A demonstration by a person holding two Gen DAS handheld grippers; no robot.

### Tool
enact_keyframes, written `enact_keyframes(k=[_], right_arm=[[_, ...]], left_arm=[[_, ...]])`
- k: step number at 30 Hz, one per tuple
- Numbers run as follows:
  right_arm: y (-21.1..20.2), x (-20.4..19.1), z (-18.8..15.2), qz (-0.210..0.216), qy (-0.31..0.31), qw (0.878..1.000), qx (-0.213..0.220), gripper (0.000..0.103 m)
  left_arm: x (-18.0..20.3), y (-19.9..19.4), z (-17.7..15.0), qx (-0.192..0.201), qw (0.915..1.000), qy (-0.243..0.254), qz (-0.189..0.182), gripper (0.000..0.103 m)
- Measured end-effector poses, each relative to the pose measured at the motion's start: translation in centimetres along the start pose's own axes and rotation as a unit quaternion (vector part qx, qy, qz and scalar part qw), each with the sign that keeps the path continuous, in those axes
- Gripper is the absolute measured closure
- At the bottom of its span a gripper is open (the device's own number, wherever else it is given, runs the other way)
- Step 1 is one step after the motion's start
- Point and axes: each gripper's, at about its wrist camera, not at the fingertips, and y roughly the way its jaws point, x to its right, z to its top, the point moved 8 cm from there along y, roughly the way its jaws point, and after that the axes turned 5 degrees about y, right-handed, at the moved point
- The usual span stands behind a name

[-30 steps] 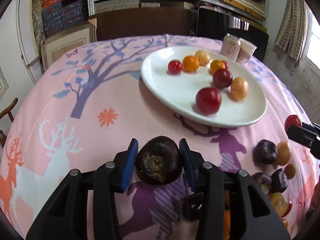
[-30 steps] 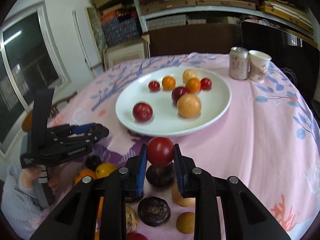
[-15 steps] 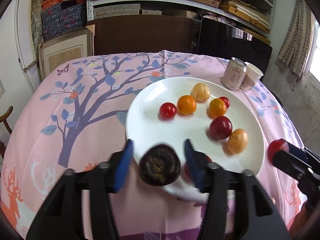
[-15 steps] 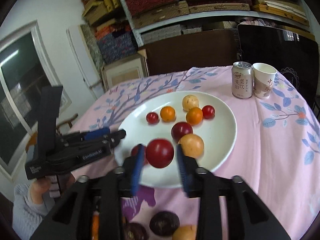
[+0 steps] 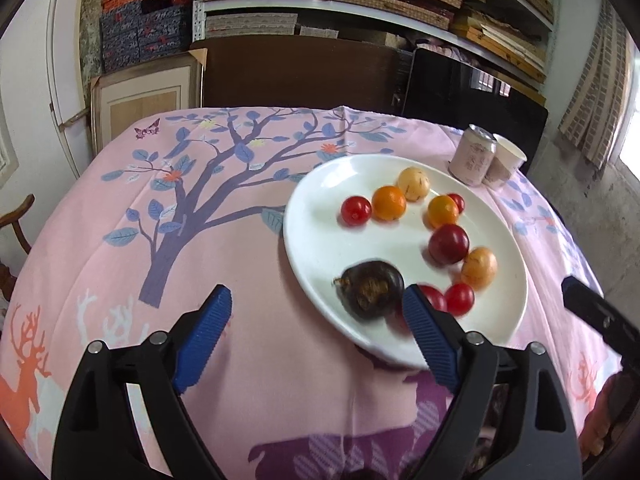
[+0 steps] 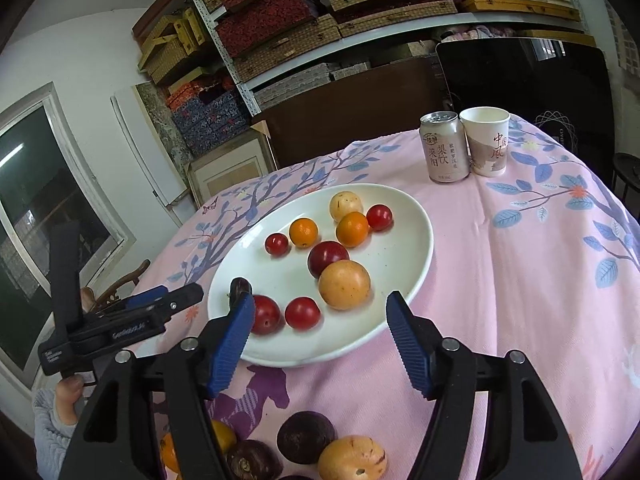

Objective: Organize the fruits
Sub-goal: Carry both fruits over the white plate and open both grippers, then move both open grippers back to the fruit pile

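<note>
A white plate (image 5: 320, 240) (image 6: 404, 280) on the pink tablecloth holds several red, orange and yellow fruits. A dark purple fruit (image 5: 370, 289) lies at the plate's near edge, free of my left gripper (image 5: 316, 334), which is open and empty just in front of it. In the right wrist view a small red fruit (image 6: 302, 313) lies on the plate beyond my right gripper (image 6: 320, 336), which is open and empty. The left gripper (image 6: 160, 304) also shows at the left there. Several loose fruits (image 6: 306, 436) lie on the cloth below the right gripper.
A drink can (image 6: 444, 147) and a paper cup (image 6: 488, 141) stand together behind the plate at the far right. Shelves with boxes and a dark cabinet rise behind the table. The table edge curves down on all sides.
Both grippers moved from the loose pile over to the plate and opened. The dark purple fruit and the red fruit now lie on the plate.
</note>
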Motion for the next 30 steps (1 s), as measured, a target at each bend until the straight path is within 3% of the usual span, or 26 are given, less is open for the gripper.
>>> enact_keyframes(k=[4,6,15,22,30], right_arm=[[-1.5,0.4,-0.9,-0.002,0.001,1.000,0.004,0.029],[-2.5,1.0,-1.4,-0.009,0.009,1.000,0.009,0.019],[-6.6,4.2,-4.2,-0.012,0.059,0.998,0.020,0.018],[-6.1,5.8,-5.9,-0.034,0.082,0.996,-0.001,0.014],[-5.6,6.3,-6.4,-0.034,0.100,0.994,-0.015,0.014]], left_arm=[[0.6,-2.0,-2.1,0.008,0.9997,0.021,0.010,0.014],[0.8,-2.8,-3.3,0.011,0.9996,0.025,0.008,0.012],[1.3,-5.7,-7.9,0.011,0.9988,0.042,0.022,0.011],[-0.8,-6.1,-10.6,-0.012,0.9995,0.010,0.028,0.009],[-0.6,-4.9,-11.5,-0.038,0.9991,0.011,0.015,0.009]])
